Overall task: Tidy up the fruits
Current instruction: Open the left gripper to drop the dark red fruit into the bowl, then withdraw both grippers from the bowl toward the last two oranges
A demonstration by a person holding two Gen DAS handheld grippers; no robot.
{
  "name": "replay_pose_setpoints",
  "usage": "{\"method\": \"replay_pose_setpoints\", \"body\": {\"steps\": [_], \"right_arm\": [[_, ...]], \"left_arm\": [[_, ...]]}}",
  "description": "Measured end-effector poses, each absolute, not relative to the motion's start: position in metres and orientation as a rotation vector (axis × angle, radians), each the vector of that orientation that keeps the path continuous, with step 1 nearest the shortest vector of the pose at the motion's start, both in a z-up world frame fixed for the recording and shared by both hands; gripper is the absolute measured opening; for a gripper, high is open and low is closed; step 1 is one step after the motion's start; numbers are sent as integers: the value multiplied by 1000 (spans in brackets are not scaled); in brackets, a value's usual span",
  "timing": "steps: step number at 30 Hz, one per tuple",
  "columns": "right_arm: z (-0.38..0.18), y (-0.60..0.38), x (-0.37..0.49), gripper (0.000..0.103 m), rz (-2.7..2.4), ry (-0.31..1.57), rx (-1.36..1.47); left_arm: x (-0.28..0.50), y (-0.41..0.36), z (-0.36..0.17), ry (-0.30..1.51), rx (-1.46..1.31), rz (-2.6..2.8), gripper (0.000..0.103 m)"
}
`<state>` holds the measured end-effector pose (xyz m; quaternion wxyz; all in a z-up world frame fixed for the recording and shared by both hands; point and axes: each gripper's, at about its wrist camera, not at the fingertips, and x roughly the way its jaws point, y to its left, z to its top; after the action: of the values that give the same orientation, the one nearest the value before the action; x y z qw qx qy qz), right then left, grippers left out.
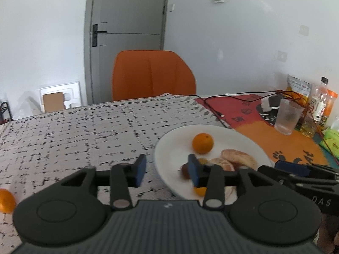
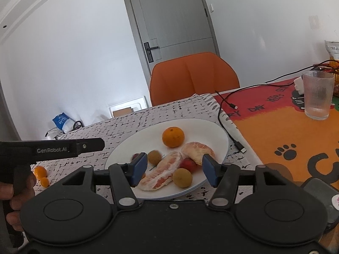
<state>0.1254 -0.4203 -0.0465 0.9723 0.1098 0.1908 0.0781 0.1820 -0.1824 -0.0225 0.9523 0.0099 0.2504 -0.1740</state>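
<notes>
Right gripper [image 2: 174, 171] open, empty, over near rim of plate [image 2: 211, 127]; peeled segments [image 2: 165, 173] + small fruits betw fingers. Left gripper [image 1: 167, 170] open too. Stray oranges [image 2: 40, 172] on tabletop far left. Risks: squashing soft segments, nudging round fruits off plate.

Glossy white ceramic-looking plate [image 2: 214, 131]; dimpled, slightly shiny peel on orange [image 2: 173, 137]; matt, fibrous pith on peeled segments [image 2: 163, 174]. Printed woven cloth [image 1: 84, 131] over desk. Ribbed translucent tumbler [image 2: 317, 95]. Matt black plastic grippers, blue rubbery pads on fingers [image 2: 139, 168].
</notes>
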Motion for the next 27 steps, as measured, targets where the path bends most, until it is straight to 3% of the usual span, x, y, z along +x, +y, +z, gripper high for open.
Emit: {"method": "replay_pose_setpoints", "body": {"steps": [7,12,27], "right_arm": [[-47,-409,129,63,168,388,218],[-47,-400,132,65,182,392,217],[-43,-360,135,78,246,405,168]], "left_arm": [[177,-153,-23,513,10,-282,73],[172,-132,-21,501,6,-240,83],[155,-79,-24,498,-32,-134,90]]}}
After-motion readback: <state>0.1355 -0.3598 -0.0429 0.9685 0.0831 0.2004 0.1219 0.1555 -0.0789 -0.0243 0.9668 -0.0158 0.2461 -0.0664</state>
